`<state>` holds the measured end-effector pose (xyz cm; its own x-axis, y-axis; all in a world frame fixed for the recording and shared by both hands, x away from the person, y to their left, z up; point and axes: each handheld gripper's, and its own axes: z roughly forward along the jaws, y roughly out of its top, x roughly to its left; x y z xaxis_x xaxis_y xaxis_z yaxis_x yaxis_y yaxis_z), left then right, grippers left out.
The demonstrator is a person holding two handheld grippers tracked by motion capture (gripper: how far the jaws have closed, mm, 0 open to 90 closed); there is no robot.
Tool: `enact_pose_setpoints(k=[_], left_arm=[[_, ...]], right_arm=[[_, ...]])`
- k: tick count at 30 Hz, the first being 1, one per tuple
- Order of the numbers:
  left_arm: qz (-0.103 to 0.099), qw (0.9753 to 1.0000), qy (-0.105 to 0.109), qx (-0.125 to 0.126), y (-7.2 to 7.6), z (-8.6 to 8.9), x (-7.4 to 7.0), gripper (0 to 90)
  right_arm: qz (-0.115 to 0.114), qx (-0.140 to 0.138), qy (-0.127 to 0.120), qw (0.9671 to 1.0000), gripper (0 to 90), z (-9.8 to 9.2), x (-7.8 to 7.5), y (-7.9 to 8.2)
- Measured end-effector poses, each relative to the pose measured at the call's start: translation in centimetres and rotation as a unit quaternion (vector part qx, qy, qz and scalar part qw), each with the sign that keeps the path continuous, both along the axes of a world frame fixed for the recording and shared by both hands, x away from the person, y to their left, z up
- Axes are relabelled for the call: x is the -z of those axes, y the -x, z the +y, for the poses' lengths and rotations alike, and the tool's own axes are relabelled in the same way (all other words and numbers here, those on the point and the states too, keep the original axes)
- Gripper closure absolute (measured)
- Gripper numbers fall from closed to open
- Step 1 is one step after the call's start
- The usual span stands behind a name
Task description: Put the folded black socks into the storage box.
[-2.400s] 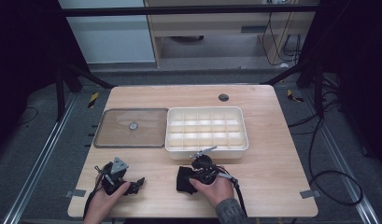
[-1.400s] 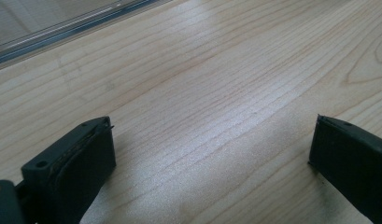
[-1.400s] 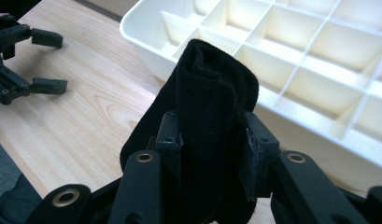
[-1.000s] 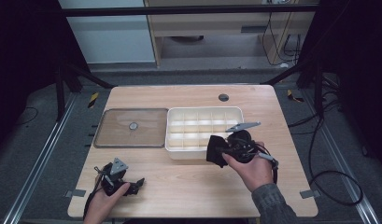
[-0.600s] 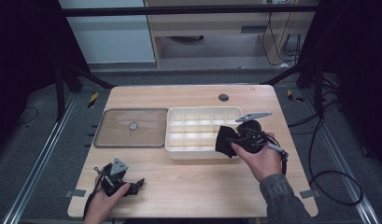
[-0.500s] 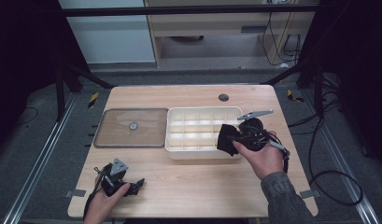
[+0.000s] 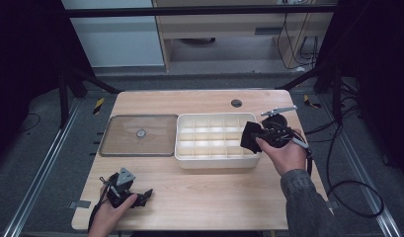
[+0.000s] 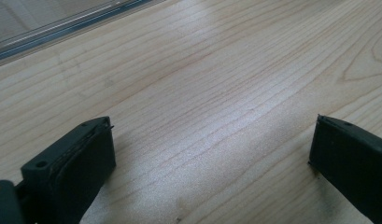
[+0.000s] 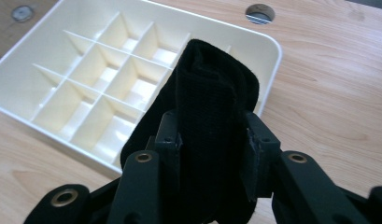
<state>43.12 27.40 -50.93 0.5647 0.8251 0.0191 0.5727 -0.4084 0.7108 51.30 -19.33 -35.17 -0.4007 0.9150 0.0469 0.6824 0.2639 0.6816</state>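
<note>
Light wooden table (image 7: 204,190), white divided tray (image 7: 189,160) beside clear flat lid (image 7: 120,138), left hand-held gripper (image 7: 145,194) resting near front edge

the divided tray (image 7: 217,143) sits mid-table (image 7: 214,192), with the flat lid (image 7: 138,136) just left of it. the right gripper (image 7: 254,138) hangs over the tray's right end, folded cloth (image 9: 212,116) between its jaws. the left gripper (image 7: 140,195) rests near the front left corner.

The left gripper (image 8: 212,154) hovers low over the bare wooden table (image 8: 216,84), jaws spread wide apart, a clear lid's edge (image 8: 62,28) beyond.
</note>
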Motion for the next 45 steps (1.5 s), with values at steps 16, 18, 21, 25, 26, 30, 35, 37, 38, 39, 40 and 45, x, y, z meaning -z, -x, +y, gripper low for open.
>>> enact_pose_setpoints(k=[16, 18, 21, 25, 26, 30, 35, 37, 38, 39, 40, 45], left_arm=[[0.0, 1.0, 0.001, 0.002, -2.2, 0.0, 0.0, 0.0], [0.0, 1.0, 0.0, 0.003, -2.1, 0.1, 0.0, 0.0], [0.0, 1.0, 0.0, 0.005, -2.0, 0.1, 0.0, 0.0], [0.0, 1.0, 0.001, 0.005, -1.9, 0.1, 0.0, 0.0], [0.0, 1.0, 0.001, 0.005, -1.9, 0.1, 0.0, 0.0], [0.001, 1.0, 0.0, 0.005, -1.8, 0.1, 0.0, 0.0], [0.001, 1.0, -0.001, 0.005, -1.7, 0.1, 0.0, 0.0], [0.001, 1.0, -0.002, 0.005, -1.7, 0.1, 0.0, 0.0], [0.001, 1.0, -0.001, 0.004, -1.7, 0.1, 0.0, 0.0], [0.0, 1.0, -0.001, 0.005, -1.7, 0.1, 0.0, 0.0], [0.0, 1.0, 0.002, 0.004, -1.7, 0.1, 0.0, 0.0], [0.0, 1.0, -0.001, 0.004, -1.7, 0.1, 0.0, 0.0]], right_arm=[[0.002, 0.011, 0.015, 0.9998, 64.5, -0.3, 0.3, -2.0], [0.001, 0.006, 0.019, 0.9998, 64.5, -0.1, 0.4, -2.1], [0.001, 0.006, 0.024, 0.9997, 64.6, 0.2, 0.5, -2.3], [0.002, 0.001, 0.029, 0.9996, 64.7, 0.4, 0.7, -2.4], [0.002, 0.0, 0.033, 0.9995, 64.7, 0.4, 0.8, -2.5], [0.002, 0.002, 0.043, 0.9991, 64.7, 0.5, 0.8, -2.5], [0.004, 0.004, 0.054, 0.9985, 64.7, 0.5, 1.2, -2.3], [0.005, 0.006, 0.053, 0.9985, 64.7, 0.4, 1.3, -2.3], [0.006, 0.007, 0.051, 0.9986, 64.7, 0.3, 1.3, -2.3], [0.009, 0.008, 0.053, 0.9985, 64.6, 0.3, 1.4, -2.3], [0.01, 0.009, 0.056, 0.9984, 64.7, 0.3, 1.5, -2.3], [0.013, 0.007, 0.063, 0.9979, 64.7, 0.4, 2.0, -2.4]])
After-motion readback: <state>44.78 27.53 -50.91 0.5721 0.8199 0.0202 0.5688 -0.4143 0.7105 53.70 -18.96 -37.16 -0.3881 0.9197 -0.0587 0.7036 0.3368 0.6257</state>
